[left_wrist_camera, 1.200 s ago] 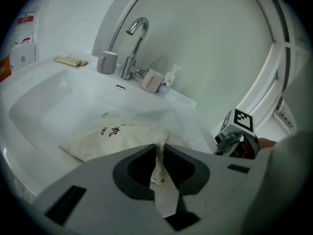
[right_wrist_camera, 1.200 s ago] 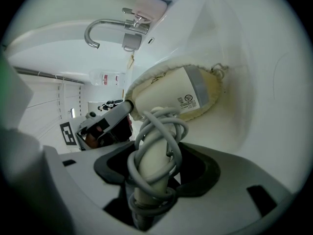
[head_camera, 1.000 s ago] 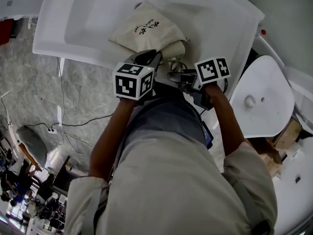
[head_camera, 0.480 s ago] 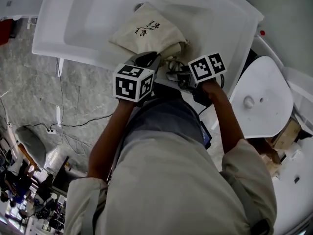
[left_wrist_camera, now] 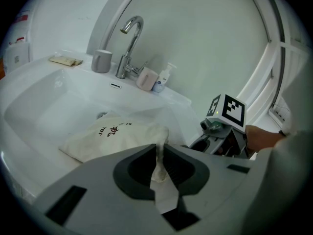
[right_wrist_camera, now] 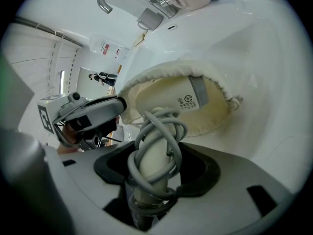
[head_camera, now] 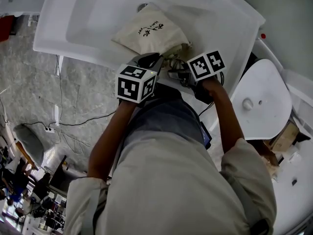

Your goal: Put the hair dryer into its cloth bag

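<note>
A: Left entry?
B: Left gripper (left_wrist_camera: 159, 153): jaws pinched on the bag (left_wrist_camera: 110, 136) rim. Bag lies in the sink (head_camera: 83, 18).
A: Right entry?
B: Right gripper (right_wrist_camera: 156, 168): clamped on the dryer (right_wrist_camera: 166, 94) handle, cord (right_wrist_camera: 164, 114) wound round it. Dryer head sits inside the bag mouth.

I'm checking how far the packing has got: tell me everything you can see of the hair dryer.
The hair dryer is cream, smooth plastic by the look, with a grey label on its body. Its head sits inside the open mouth of the cloth bag, which lies in the white sink; the handle sticks out, wrapped in coils of grey cord. The right gripper has its fingers shut on that handle.
</note>
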### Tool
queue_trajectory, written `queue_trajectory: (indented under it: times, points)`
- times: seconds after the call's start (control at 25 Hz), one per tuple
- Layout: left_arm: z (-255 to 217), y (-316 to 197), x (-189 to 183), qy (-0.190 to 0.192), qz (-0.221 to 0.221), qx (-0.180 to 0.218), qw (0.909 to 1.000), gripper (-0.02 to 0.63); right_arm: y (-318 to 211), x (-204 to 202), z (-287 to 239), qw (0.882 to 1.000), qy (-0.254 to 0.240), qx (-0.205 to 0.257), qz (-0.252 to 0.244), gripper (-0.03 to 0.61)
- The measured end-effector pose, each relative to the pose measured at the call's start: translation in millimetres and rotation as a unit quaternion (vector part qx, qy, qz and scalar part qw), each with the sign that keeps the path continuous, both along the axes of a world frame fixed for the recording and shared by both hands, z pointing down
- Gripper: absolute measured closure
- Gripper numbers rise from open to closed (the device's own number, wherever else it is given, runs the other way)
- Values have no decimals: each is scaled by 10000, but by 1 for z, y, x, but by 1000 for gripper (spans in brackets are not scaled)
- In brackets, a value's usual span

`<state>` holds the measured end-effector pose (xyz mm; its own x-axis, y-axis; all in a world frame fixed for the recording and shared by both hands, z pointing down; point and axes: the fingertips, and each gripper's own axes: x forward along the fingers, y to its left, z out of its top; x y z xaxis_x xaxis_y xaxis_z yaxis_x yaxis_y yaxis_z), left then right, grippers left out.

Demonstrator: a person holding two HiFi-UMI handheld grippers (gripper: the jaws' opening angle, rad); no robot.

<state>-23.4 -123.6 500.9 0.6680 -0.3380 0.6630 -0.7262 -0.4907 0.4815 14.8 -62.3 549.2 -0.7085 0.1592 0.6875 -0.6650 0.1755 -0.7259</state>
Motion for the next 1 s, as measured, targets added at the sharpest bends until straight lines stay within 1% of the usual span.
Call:
queue_trajectory:
  times: [0.2,0.52,0.76,1.0]
  points:
    - [0,0,-4,64,-28,-42,10000,566,-8,-3,3,9996,180,121,-153,322]
    - [-6,3,-4,118,-74,-33,9999,569,-19,-3,5,9983,400,362,-208,322]
    - [-12,9,-2,78,-16,-6,10000,571,-21,-1,6,9981,457,372,-185,321]
    - [-8,5,1,137,32,-46,9999,574,-33,-3,15,9974,549,433,-175,321]
